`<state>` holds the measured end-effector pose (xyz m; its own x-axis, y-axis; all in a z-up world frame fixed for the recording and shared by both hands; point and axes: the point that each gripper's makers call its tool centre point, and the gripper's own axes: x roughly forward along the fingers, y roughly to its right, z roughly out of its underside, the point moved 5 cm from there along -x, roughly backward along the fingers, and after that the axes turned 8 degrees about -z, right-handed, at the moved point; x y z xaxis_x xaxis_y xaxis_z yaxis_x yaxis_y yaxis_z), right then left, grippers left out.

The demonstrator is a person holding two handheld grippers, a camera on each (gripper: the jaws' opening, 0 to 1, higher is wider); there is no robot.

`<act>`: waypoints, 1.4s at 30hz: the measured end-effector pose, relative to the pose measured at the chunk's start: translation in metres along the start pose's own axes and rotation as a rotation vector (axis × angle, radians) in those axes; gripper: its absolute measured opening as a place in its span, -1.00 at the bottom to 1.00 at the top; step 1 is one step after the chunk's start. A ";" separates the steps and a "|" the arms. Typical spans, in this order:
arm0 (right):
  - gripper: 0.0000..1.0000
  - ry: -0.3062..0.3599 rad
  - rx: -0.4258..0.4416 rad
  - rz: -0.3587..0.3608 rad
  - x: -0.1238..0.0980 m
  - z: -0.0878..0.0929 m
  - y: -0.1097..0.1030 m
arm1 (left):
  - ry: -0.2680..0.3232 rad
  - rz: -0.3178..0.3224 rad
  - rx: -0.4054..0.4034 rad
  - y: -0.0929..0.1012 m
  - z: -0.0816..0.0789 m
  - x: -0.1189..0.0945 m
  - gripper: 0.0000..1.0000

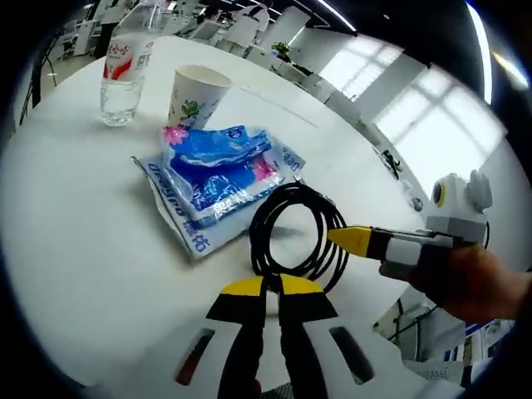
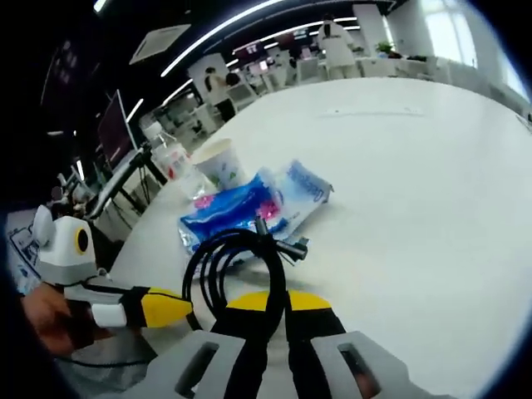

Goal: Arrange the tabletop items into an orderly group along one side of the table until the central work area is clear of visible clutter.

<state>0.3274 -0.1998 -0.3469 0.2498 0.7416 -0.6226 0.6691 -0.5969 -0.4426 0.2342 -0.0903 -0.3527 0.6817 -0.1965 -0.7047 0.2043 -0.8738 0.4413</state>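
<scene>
On the white worktop (image 1: pixel 75 249) there are one clear water bottle (image 1: pixel 125 71) at 11 o'clock, one paper cup (image 1: pixel 196 96) at 12, two blue tissue packs (image 1: pixel 218 166) at centre, and one coiled black cable (image 1: pixel 295 233) at 5.

The table (image 1: pixel 75 249) was plain white. Just ahead of the left gripper (image 1: pixel 272 287), whose jaws were black with yellow tips, lay a black coiled cable (image 1: pixel 298 233). Beyond the coil sat blue-and-white plastic packets (image 1: pixel 218 174) printed with pink flowers. Farther off stood a white paper cup (image 1: pixel 197 96) with a green motif, and beside it a clear bottle (image 1: pixel 125 71) with a red-and-white label. The right gripper (image 2: pixel 278 303) showed the same black and yellow.
</scene>
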 end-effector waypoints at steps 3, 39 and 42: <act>-0.96 0.015 0.016 0.015 -0.008 0.003 0.007 | -0.008 0.017 0.027 0.010 0.000 0.002 -0.97; -0.96 0.028 0.044 0.056 -0.042 -0.007 0.093 | -0.065 0.083 0.063 0.082 -0.006 0.053 -0.97; -0.96 0.023 0.037 0.051 -0.042 -0.012 0.096 | -0.061 0.080 0.057 0.083 -0.009 0.056 -0.97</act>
<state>0.3892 -0.2840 -0.3557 0.2987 0.7165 -0.6304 0.6291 -0.6446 -0.4345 0.2956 -0.1702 -0.3505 0.6502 -0.2915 -0.7016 0.1094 -0.8779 0.4661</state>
